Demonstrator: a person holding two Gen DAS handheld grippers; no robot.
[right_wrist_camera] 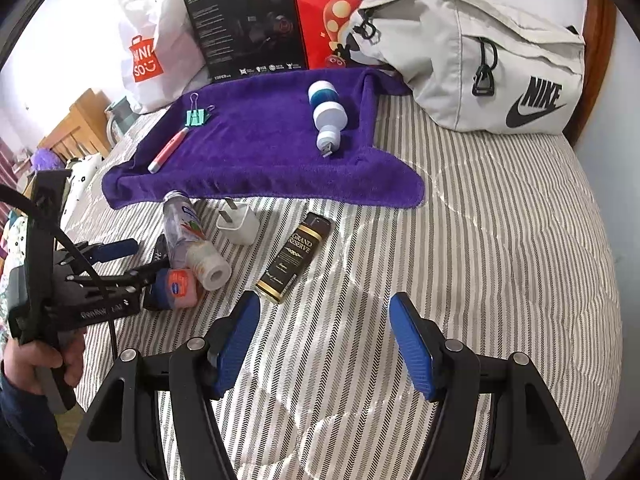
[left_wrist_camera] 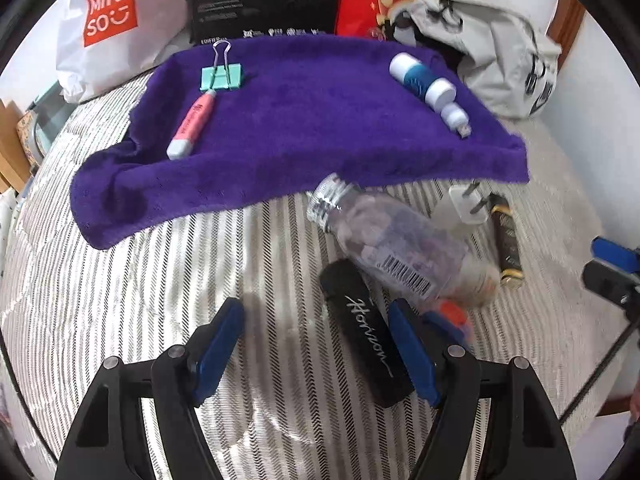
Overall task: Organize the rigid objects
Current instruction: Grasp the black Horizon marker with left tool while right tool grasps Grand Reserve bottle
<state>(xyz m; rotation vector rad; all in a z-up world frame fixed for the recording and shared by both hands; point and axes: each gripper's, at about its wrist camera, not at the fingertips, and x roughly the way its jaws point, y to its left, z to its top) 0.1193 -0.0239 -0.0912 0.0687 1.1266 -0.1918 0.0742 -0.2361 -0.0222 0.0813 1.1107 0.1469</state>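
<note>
With three items already on the purple towel [right_wrist_camera: 260, 152], the left gripper [left_wrist_camera: 316, 344], fingers spread and empty, closes in on the black case [left_wrist_camera: 366, 340] just below it, needing to straddle it, while the right gripper [right_wrist_camera: 324, 340] hangs open.

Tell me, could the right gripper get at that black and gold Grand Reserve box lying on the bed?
Probably yes. The right gripper is open, and the black and gold box lies just ahead on the striped bedcover, apart from its neighbours, nothing between.
</note>
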